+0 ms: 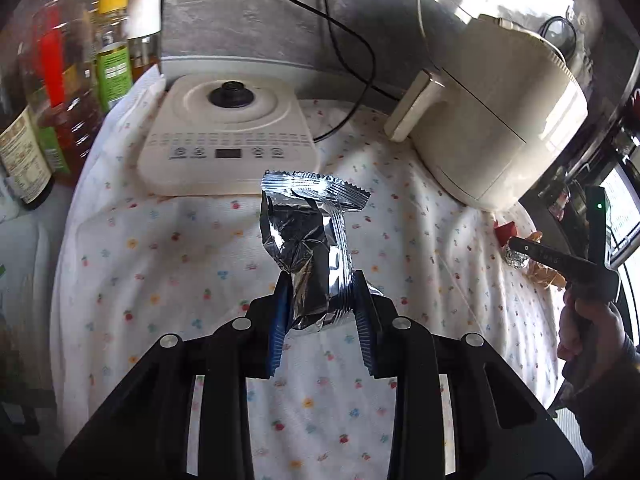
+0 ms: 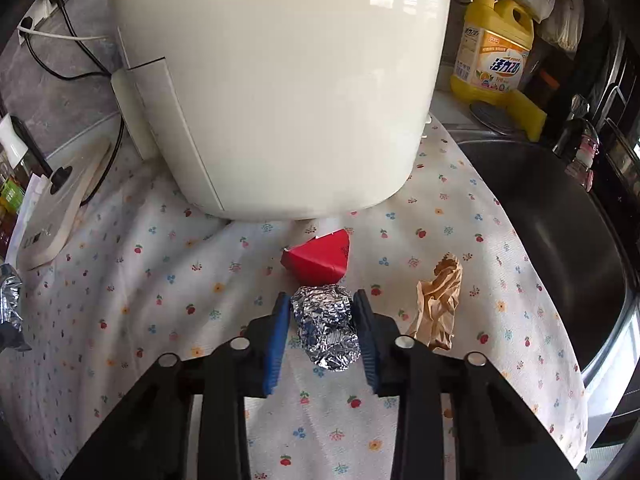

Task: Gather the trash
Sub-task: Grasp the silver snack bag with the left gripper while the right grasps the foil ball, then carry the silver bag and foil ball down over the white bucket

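My left gripper is shut on a silver foil snack wrapper and holds it upright above the flowered cloth. The wrapper's edge also shows at the far left of the right wrist view. My right gripper is shut on a crumpled foil ball that rests on the cloth. A red paper piece lies just beyond the ball. A crumpled brown paper bag lies to its right. In the left wrist view the right gripper is at the far right by the red piece.
A cream air fryer stands right behind the trash, also in the left wrist view. A flat white cooker base sits at the back left beside bottles. A dark sink lies right, with a yellow detergent bottle behind.
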Action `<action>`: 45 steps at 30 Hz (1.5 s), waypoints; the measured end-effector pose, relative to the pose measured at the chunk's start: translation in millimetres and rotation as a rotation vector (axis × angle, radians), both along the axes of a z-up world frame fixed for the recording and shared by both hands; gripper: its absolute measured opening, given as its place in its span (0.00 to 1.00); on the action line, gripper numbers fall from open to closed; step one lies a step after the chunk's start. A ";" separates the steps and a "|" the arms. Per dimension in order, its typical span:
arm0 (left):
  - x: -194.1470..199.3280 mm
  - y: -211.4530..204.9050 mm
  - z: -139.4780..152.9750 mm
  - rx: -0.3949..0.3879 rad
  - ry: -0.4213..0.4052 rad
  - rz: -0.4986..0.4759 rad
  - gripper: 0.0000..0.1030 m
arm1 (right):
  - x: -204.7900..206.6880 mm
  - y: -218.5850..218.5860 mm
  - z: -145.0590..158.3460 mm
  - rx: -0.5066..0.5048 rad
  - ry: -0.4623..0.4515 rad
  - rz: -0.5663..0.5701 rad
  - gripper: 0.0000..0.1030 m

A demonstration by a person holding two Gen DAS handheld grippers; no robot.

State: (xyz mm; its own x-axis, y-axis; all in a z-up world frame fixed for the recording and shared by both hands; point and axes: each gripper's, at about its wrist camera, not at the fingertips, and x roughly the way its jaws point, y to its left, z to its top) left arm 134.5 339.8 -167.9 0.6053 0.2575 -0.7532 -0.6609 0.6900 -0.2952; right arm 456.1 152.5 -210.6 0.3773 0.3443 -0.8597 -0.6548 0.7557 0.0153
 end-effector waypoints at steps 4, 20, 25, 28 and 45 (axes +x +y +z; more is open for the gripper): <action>-24.0 -3.1 4.7 0.002 -0.017 0.058 0.30 | -11.0 -0.3 10.2 0.032 0.012 0.013 0.30; -35.2 -72.3 29.5 0.052 -0.072 0.033 0.30 | -81.4 -88.5 55.9 0.129 0.008 0.078 0.31; -35.8 -124.0 36.9 0.076 -0.105 -0.012 0.30 | -108.7 -153.3 71.7 0.153 0.000 0.054 0.31; -37.6 -155.4 31.1 0.058 -0.107 -0.041 0.30 | -124.8 -193.7 73.8 0.140 -0.010 0.034 0.31; -38.7 -335.8 28.2 0.040 -0.091 -0.307 0.30 | -202.2 -420.6 69.0 0.146 0.010 -0.209 0.31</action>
